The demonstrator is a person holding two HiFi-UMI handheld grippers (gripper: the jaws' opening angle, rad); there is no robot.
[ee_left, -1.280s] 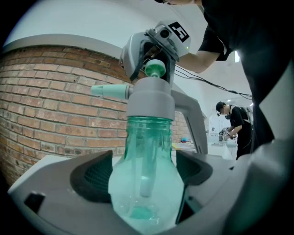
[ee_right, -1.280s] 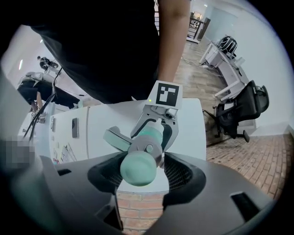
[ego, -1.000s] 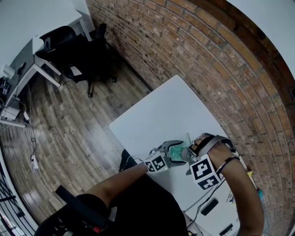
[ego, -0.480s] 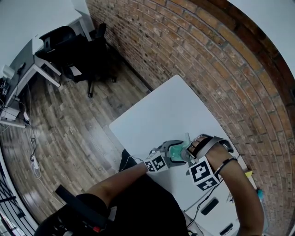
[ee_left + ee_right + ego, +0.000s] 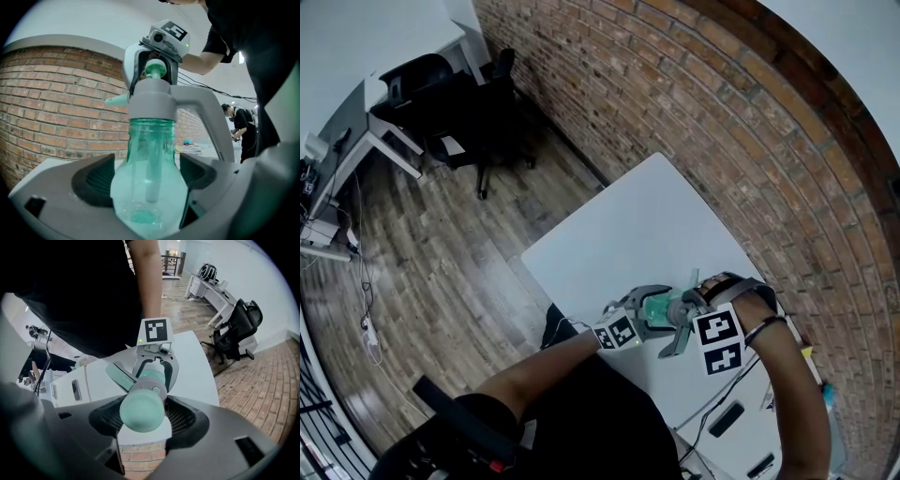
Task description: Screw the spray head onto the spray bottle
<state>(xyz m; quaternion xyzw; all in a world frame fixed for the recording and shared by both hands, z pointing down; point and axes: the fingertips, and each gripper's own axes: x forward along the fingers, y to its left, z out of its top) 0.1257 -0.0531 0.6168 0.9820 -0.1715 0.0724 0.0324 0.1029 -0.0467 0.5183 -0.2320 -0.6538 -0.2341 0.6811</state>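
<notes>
Chair: a black office chair [image 5: 478,122] is standing on the wood floor [image 5: 441,262] at the far left, well apart from the table.
Table: a white table [image 5: 628,234] is sitting beside the brick wall [image 5: 722,141].
Left gripper: the left gripper [image 5: 147,176] is pointing almost level. Its jaws are standing wide and pressing on both sides of the bottle's round belly.
Bottle: the see-through green spray bottle [image 5: 150,201] is standing upright over the table, with a thin tube [image 5: 151,173] hanging inside.
Spray head: the grey spray head [image 5: 150,101] is sitting on the bottle's neck.
Right gripper: the right gripper [image 5: 143,414] is pointing down from above. Its jaws are squeezing the spray head's green top.
</notes>
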